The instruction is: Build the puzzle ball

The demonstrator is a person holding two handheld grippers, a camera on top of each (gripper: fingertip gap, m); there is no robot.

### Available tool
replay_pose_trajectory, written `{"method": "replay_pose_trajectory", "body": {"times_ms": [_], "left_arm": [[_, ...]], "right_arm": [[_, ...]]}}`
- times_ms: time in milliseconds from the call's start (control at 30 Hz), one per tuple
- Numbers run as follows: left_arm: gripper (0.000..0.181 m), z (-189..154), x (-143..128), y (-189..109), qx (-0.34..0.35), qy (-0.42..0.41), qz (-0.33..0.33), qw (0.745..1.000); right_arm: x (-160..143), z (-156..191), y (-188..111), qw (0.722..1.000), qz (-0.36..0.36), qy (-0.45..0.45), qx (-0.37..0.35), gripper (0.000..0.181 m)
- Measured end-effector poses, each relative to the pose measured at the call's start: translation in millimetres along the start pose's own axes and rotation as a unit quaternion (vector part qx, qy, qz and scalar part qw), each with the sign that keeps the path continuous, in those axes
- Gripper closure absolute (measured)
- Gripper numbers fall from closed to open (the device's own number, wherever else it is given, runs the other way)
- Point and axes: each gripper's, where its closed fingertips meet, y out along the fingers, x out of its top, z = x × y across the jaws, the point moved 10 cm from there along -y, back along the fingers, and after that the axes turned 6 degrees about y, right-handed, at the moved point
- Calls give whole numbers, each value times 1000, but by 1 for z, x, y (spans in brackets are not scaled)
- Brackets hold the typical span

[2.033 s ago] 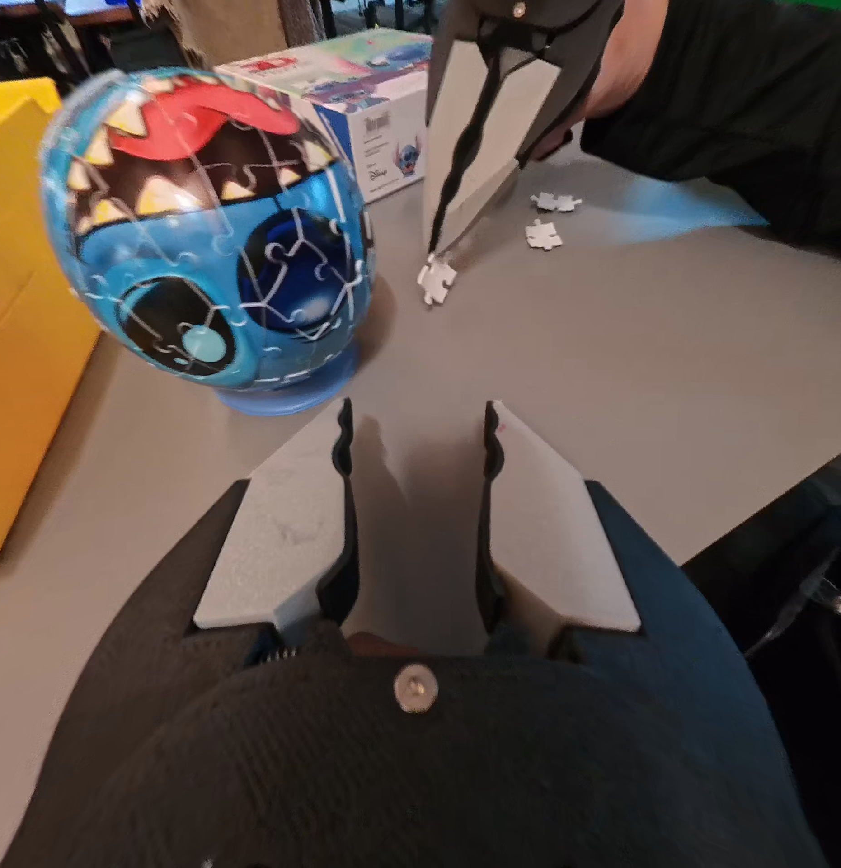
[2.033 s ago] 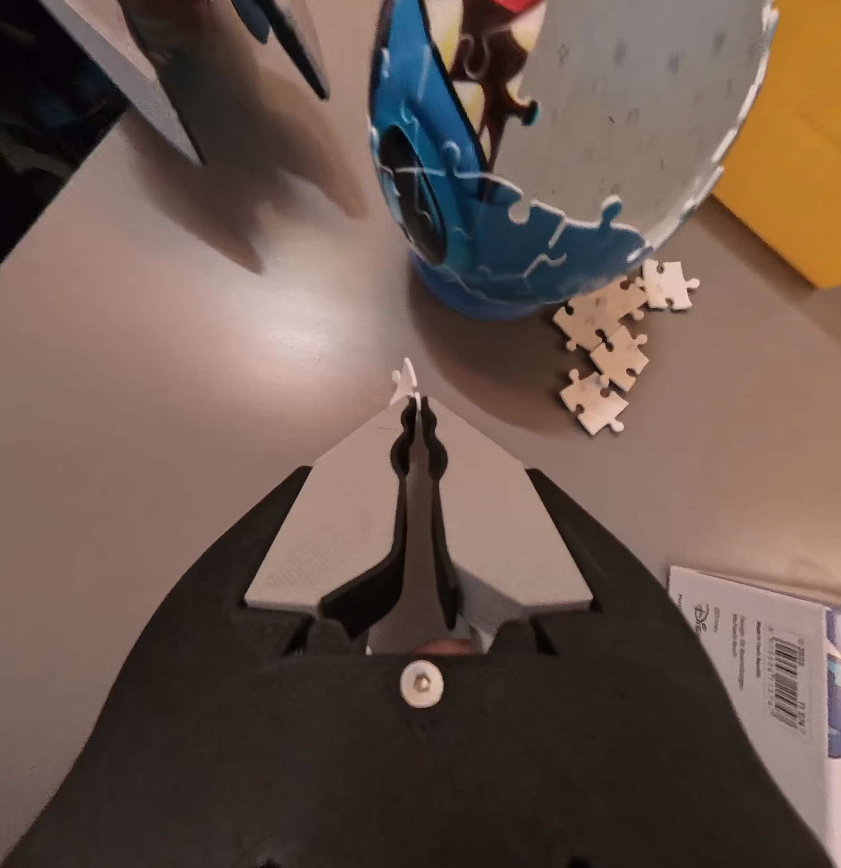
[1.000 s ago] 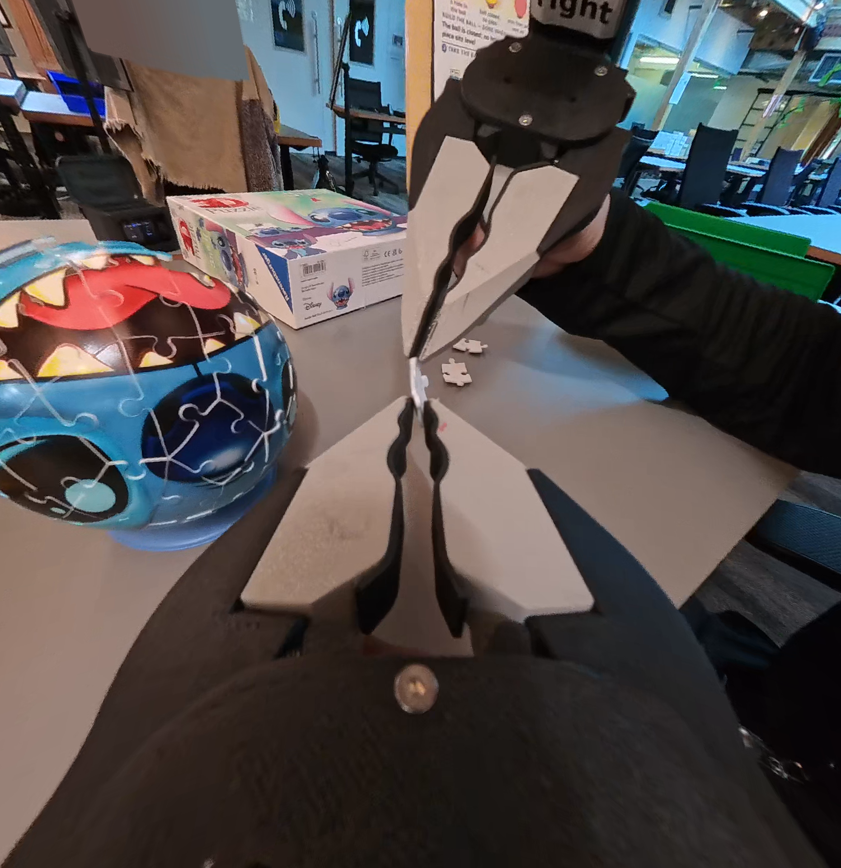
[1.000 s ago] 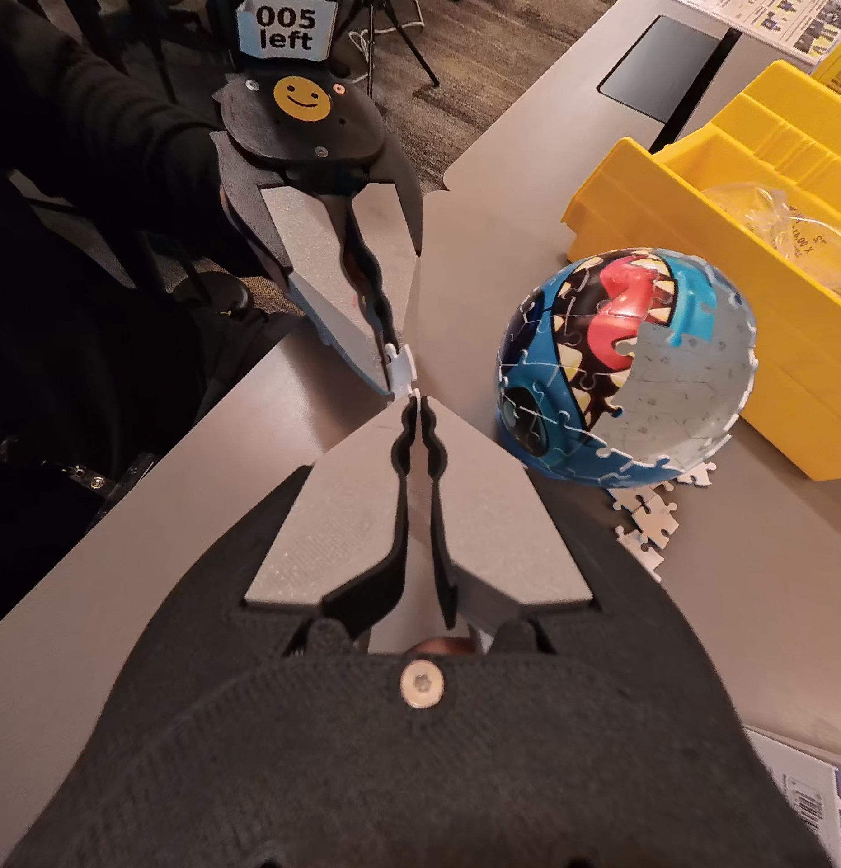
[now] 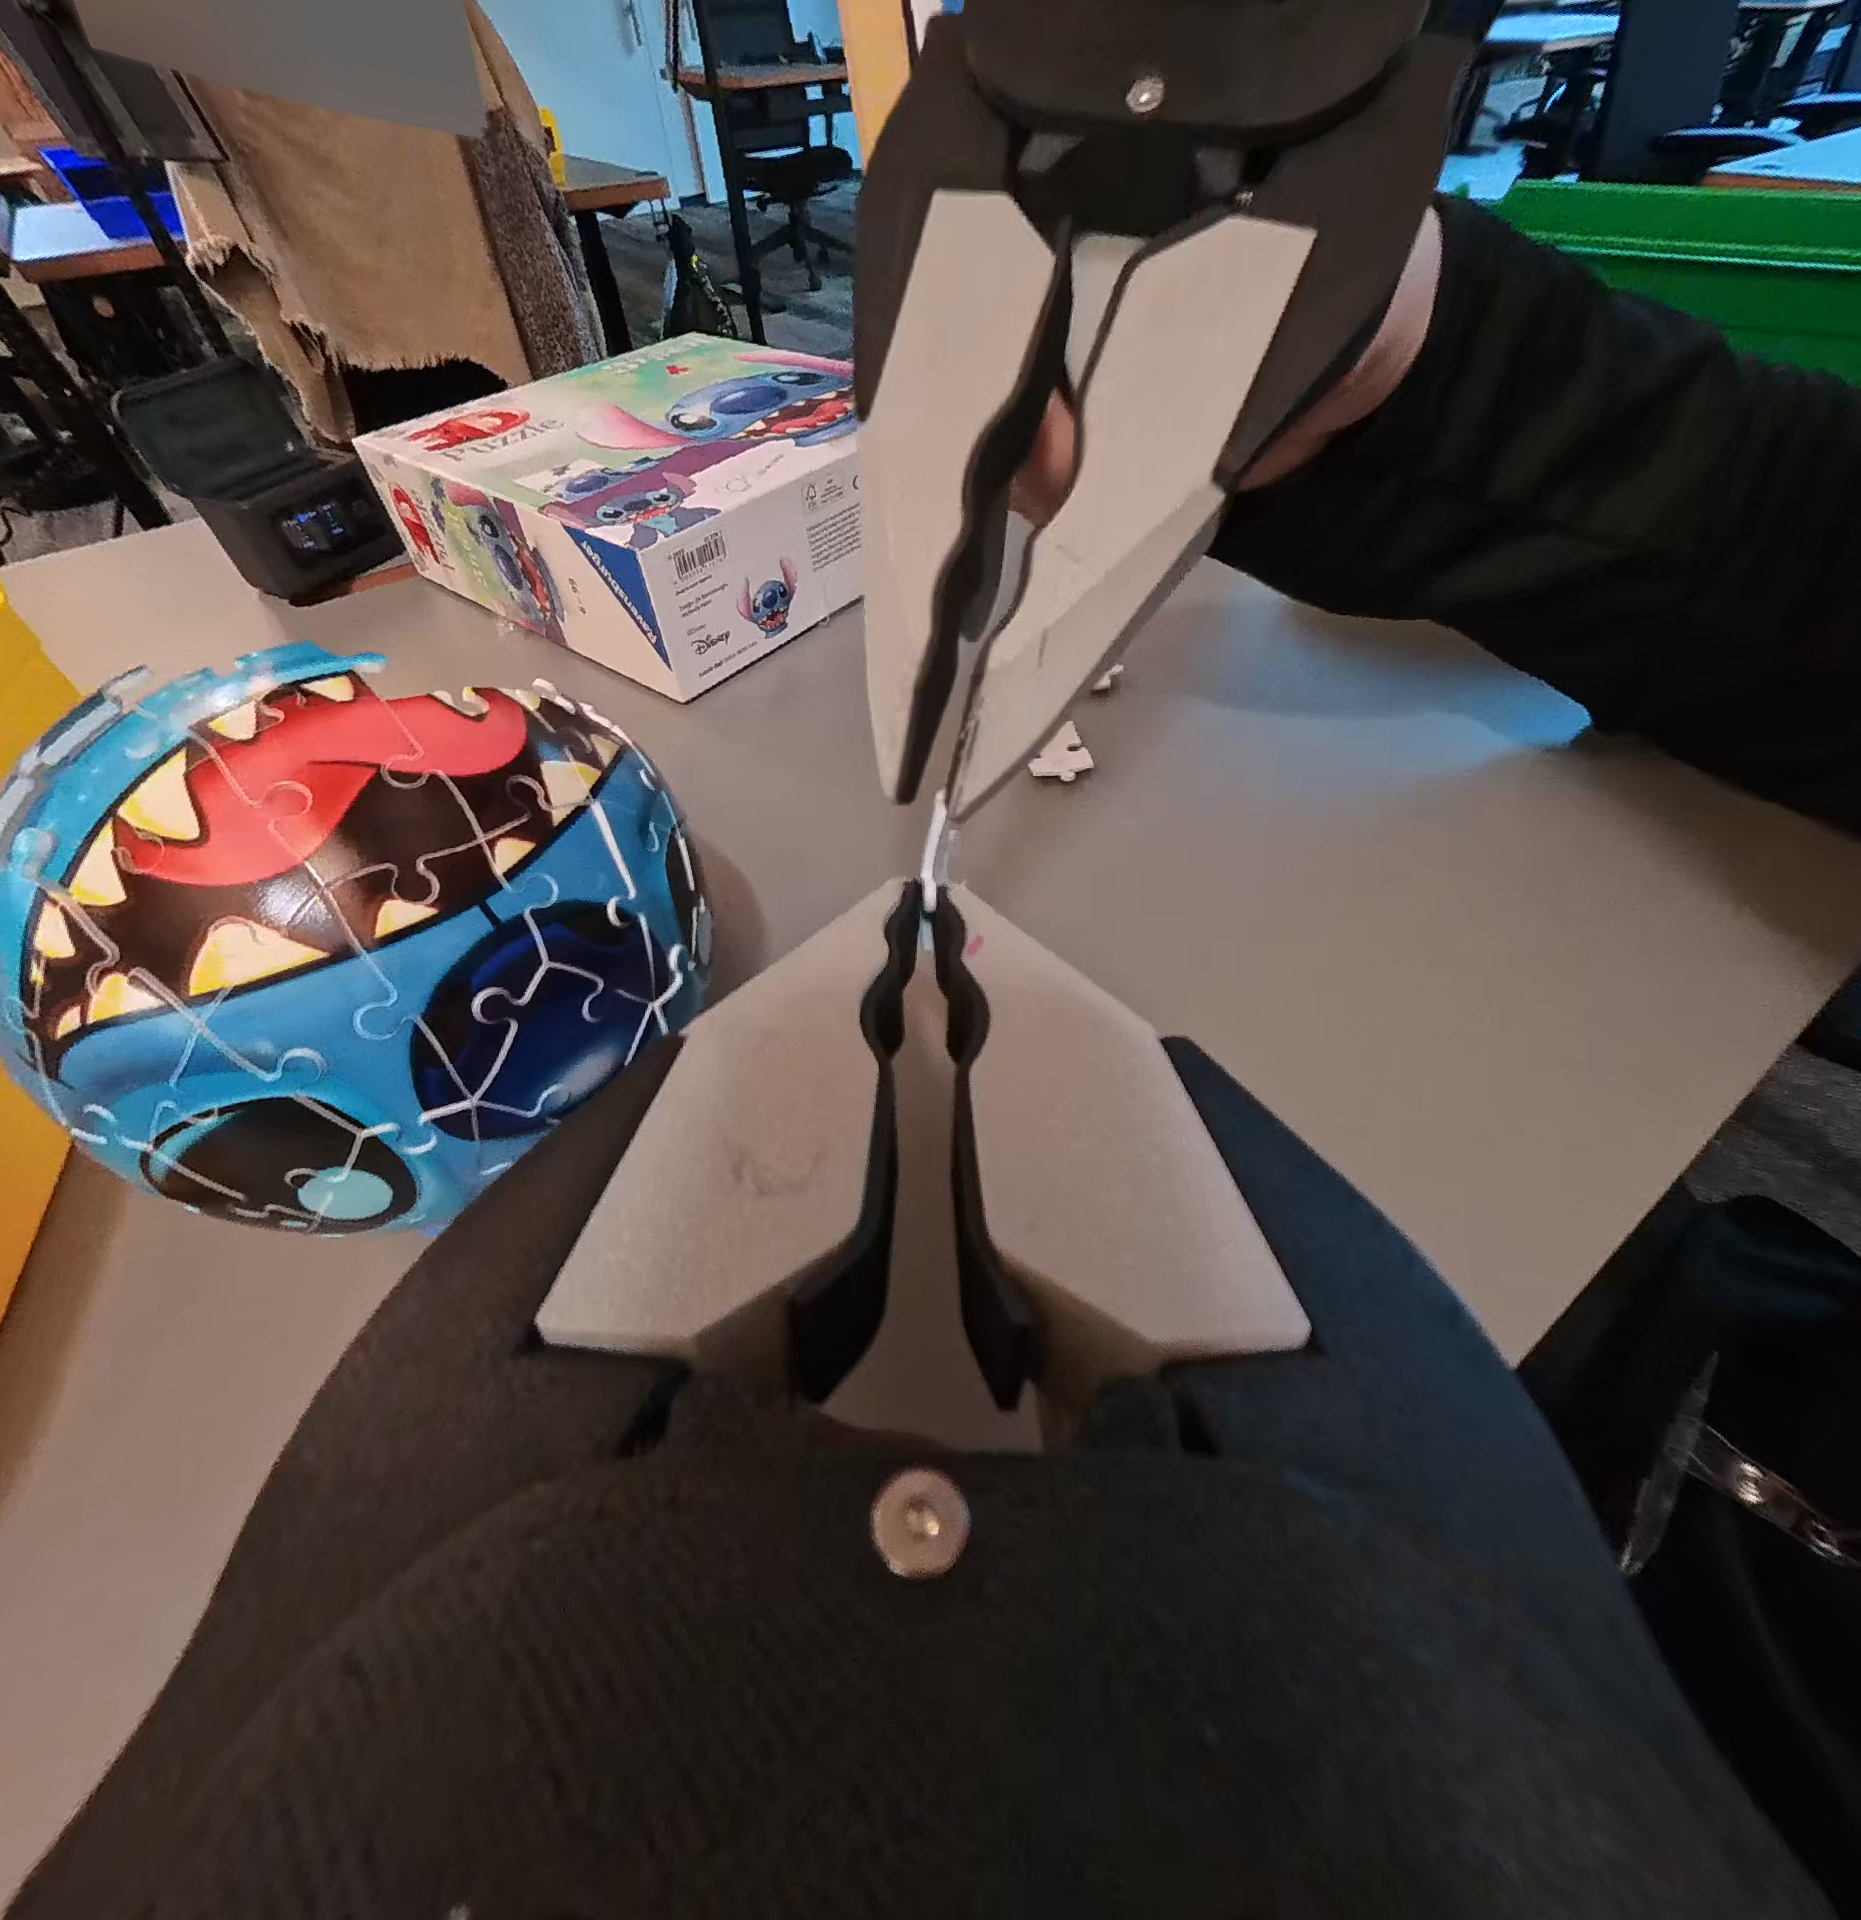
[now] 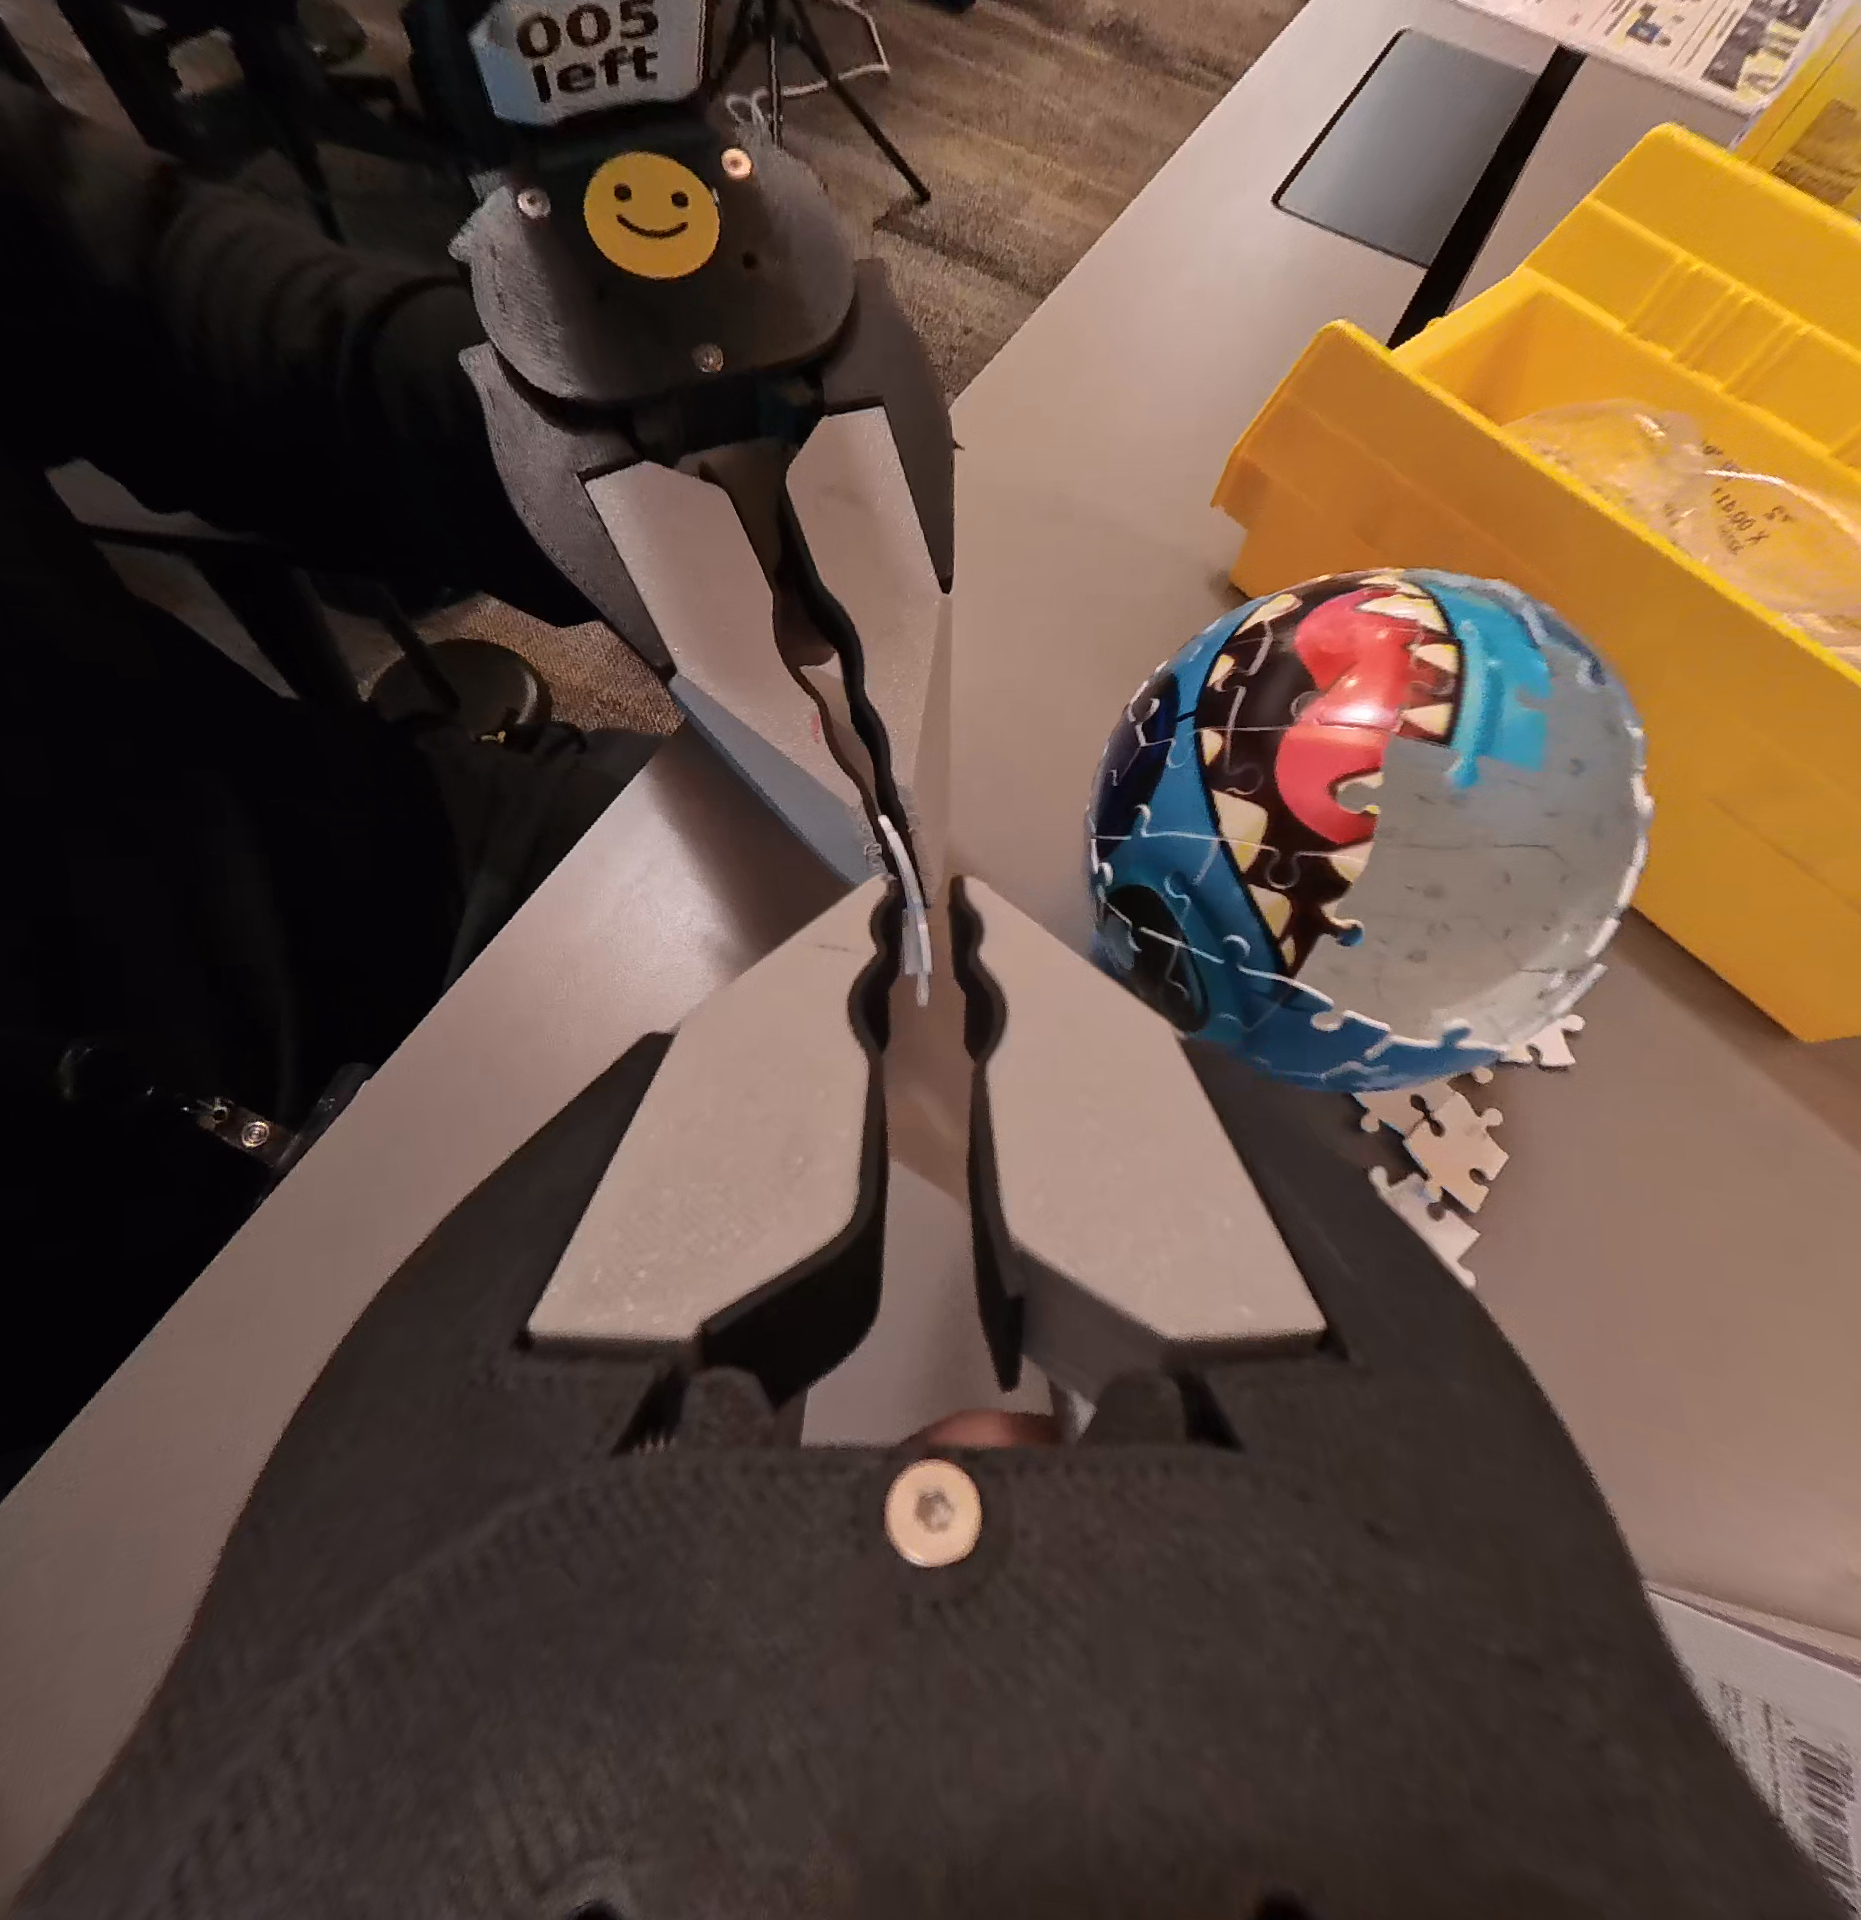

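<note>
The blue puzzle ball (image 5: pixel 313 935) stands on the grey table (image 5: pixel 1321 935), left of both grippers. It also shows in the right wrist view (image 6: pixel 1362 831), where one side is an open gap. My left gripper (image 5: pixel 928 896) is shut on a small white puzzle piece (image 5: pixel 936 847) and holds it edge-on above the table. My right gripper (image 6: pixel 923 899) faces it tip to tip. Its jaws stand slightly apart around the same piece (image 6: pixel 910 925). In the left wrist view the right gripper (image 5: pixel 931 800) comes down from above. The left gripper (image 6: pixel 890 821) shows at upper left in the right wrist view.
Several loose white pieces (image 6: pixel 1435 1143) lie beside the ball, and two more (image 5: pixel 1061 758) behind the right gripper. The puzzle box (image 5: pixel 635 520) lies at the back. Yellow bins (image 6: pixel 1632 468) stand past the ball. The table's edge (image 6: pixel 490 1039) runs close on the left. The grippers are tip to tip, or close to it.
The right gripper lifted the piece off the table and the left gripper shut on it. Since a second ago the right jaws have parted a little; the piece stays in the left gripper.
</note>
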Motion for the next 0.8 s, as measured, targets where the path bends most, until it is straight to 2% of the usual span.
{"method": "replay_pose_trajectory", "body": {"times_ms": [100,367,500,800], "left_arm": [[181,-1,0,0,1,14,0,1000],[181,2,3,-5,13,11,-8,1000],[181,2,4,-6,2,-14,-21,1000],[181,2,4,-6,-9,-7,-23,1000]], "right_arm": [[-1,1,3,1000,6,2,10,181],[-4,-3,0,1000,10,11,9,181],[-2,-4,-3,1000,-9,19,16,181],[-1,-3,0,999,-17,19,24,181]]}}
